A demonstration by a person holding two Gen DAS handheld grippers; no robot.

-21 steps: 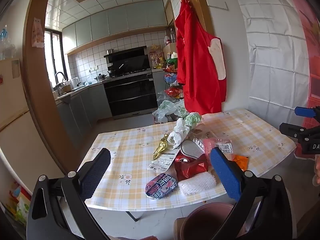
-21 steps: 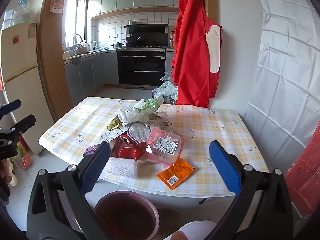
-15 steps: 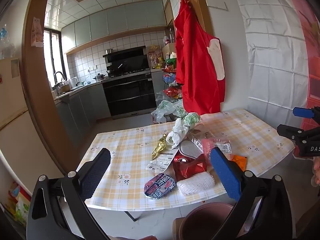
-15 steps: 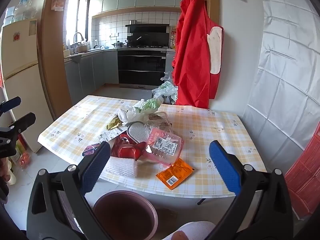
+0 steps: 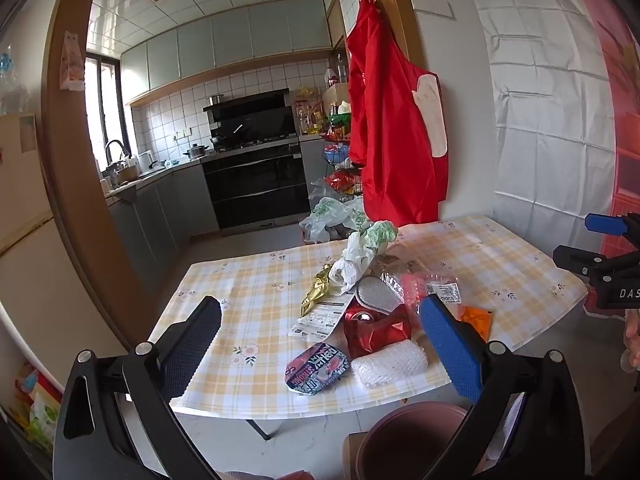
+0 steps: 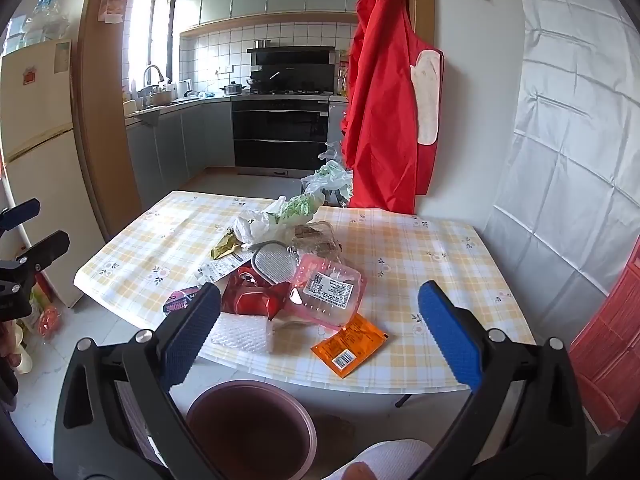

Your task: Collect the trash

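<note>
Both claws, the left gripper [image 5: 320, 344] and the right gripper [image 6: 320, 336], gape wide and hold nothing. Trash [image 6: 304, 276] sits mid-frame on the table [image 6: 420, 248]; a brown bin [image 6: 252, 424] is at the bottom.

Both grippers [image 5: 320, 344] [image 6: 320, 334] wide-jawed, empty
</note>
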